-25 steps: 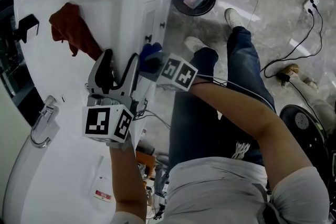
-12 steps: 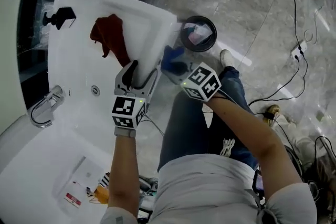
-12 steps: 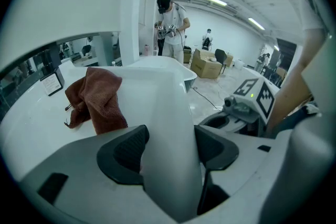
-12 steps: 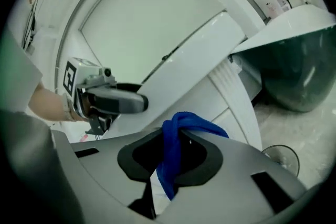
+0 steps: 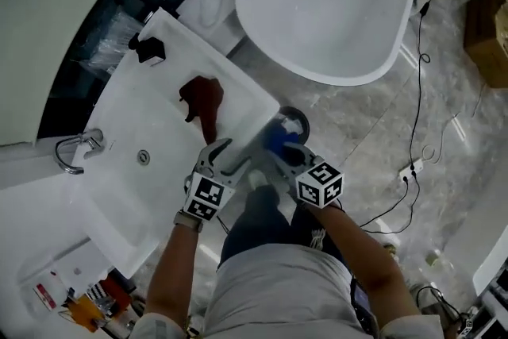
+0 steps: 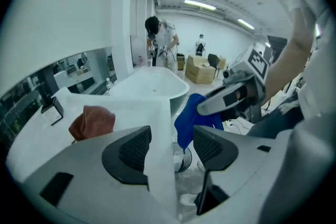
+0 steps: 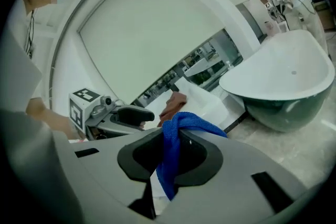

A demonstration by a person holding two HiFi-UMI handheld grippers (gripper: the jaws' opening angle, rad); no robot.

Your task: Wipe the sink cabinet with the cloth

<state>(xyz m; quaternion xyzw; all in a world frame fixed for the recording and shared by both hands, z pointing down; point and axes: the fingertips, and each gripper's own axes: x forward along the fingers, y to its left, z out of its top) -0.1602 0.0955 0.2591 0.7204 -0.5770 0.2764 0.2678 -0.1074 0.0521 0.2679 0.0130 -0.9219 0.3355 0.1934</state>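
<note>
1. Change: the head view has pulled back. Both grippers now sit at the counter's (image 5: 159, 119) front corner, and a bathtub (image 5: 333, 4) has come into sight.
2. Right hand-held gripper (image 7: 170, 152): pinching the blue cloth (image 7: 169, 170), which hangs at the counter's front edge, apparently ready for wiping.
3. Left hand-held gripper (image 6: 170, 147): jaws spread and empty over that edge, seemingly idle.
4. Red cloth (image 5: 202, 101): bunched on the counter beyond.

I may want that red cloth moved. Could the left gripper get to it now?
Probably yes: the left gripper is open and holds nothing, and only bare countertop lies between it and the red cloth.
</note>
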